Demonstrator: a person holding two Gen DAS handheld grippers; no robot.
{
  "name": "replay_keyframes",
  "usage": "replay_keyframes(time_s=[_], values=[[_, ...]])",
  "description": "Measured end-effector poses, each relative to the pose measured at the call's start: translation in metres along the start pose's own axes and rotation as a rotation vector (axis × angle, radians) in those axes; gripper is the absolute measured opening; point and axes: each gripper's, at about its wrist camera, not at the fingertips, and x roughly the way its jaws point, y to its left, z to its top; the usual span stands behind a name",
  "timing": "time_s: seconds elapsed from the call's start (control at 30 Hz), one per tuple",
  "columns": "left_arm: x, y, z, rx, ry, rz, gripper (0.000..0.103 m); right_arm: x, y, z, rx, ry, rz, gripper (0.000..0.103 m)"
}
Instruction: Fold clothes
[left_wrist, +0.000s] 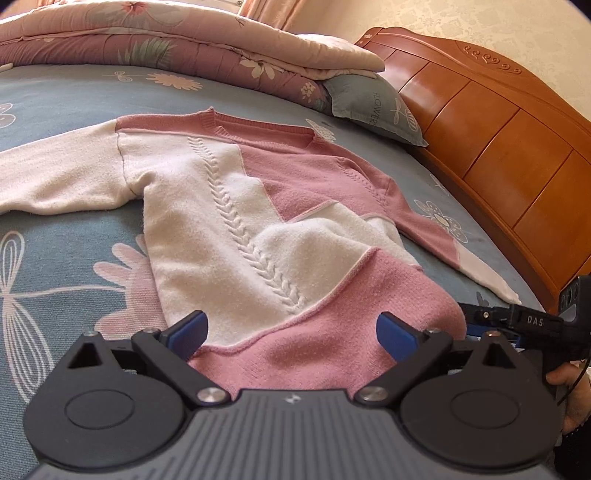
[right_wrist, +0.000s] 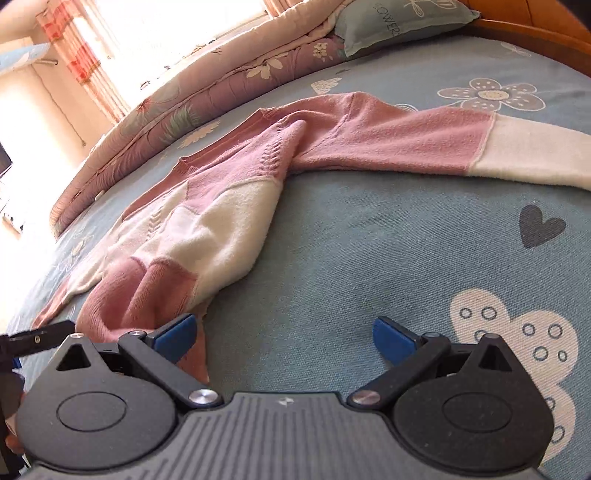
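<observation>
A pink and white knitted sweater (left_wrist: 258, 221) lies spread on the blue floral bedsheet, neckline toward the far side, one white sleeve stretched left and one pink-and-white sleeve (left_wrist: 461, 251) stretched right. My left gripper (left_wrist: 291, 332) is open over the pink hem, its blue fingers apart with the hem cloth between them. In the right wrist view the sweater (right_wrist: 207, 229) is bunched at the left, its sleeve (right_wrist: 443, 144) running to the right. My right gripper (right_wrist: 284, 334) is open at the hem's right corner, its left finger (right_wrist: 175, 334) touching the cloth, bare sheet between the fingers.
A folded floral quilt (left_wrist: 166, 44) and a blue-grey pillow (left_wrist: 373, 107) lie along the far side of the bed. An orange wooden headboard (left_wrist: 498, 129) bounds the right. The other gripper (left_wrist: 524, 321) and a hand (left_wrist: 569, 391) show at the right edge. Curtains (right_wrist: 85, 55) hang by a bright window.
</observation>
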Motion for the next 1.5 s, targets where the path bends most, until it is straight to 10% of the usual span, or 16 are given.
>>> replay_keyframes(time_s=[0.47,0.83,1.1,1.2,1.33,1.5], values=[[-0.007,0.002,0.000,-0.040,-0.075,-0.067,0.098,-0.001,-0.124,0.066,0.553,-0.258,0.074,0.103],[-0.002,0.012,-0.002,-0.085,-0.048,-0.062,0.097,0.039,-0.108,0.082,0.412,-0.465,-0.132,0.103],[-0.001,0.015,-0.003,-0.106,-0.041,-0.060,0.097,0.045,-0.147,0.116,0.495,-0.403,-0.049,0.099],[-0.002,0.015,-0.003,-0.112,-0.043,-0.058,0.097,0.044,-0.149,0.110,0.449,-0.406,-0.101,0.076],[-0.003,0.016,-0.002,-0.122,-0.049,-0.065,0.097,0.037,-0.176,0.089,0.528,-0.437,-0.085,0.009],[-0.002,0.015,-0.002,-0.116,-0.048,-0.063,0.097,0.033,-0.189,0.096,0.618,-0.356,-0.047,0.010]])
